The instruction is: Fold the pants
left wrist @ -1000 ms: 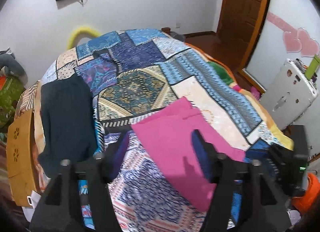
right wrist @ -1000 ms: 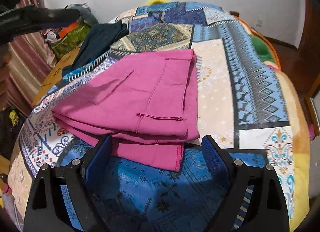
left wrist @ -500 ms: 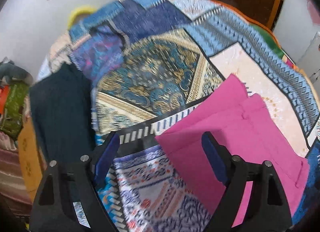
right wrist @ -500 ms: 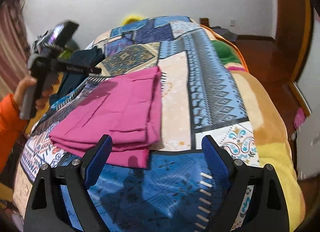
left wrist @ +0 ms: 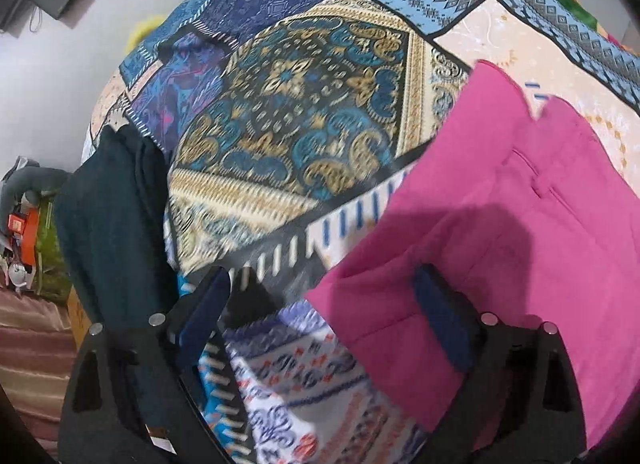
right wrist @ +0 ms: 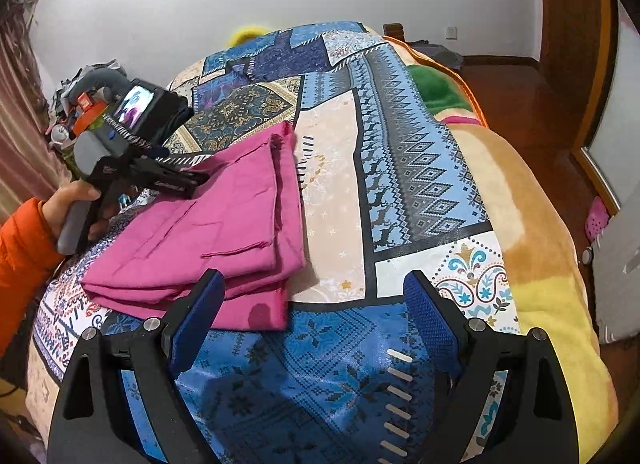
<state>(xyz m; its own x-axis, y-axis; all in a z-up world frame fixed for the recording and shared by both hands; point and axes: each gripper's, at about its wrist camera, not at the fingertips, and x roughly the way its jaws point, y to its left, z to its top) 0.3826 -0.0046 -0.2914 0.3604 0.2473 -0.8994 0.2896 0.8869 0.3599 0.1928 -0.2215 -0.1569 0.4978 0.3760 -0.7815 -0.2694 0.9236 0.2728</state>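
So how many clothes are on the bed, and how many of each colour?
Pink: 1, the folded pink pants, lying on the patchwork bedspread.
Dark teal: 1, the dark garment at the bed's left edge.
Total: 2 pieces of clothing.

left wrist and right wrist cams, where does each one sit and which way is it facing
Left wrist: rides the left gripper, low over the patchwork bedspread, facing the pink pants and a dark garment; only its open fingers show.
Right wrist: rides the right gripper, higher up, facing along the bed toward the wall; its open fingers show, plus the person's left hand and orange sleeve.
Shared: the pants, the bedspread, the left gripper.
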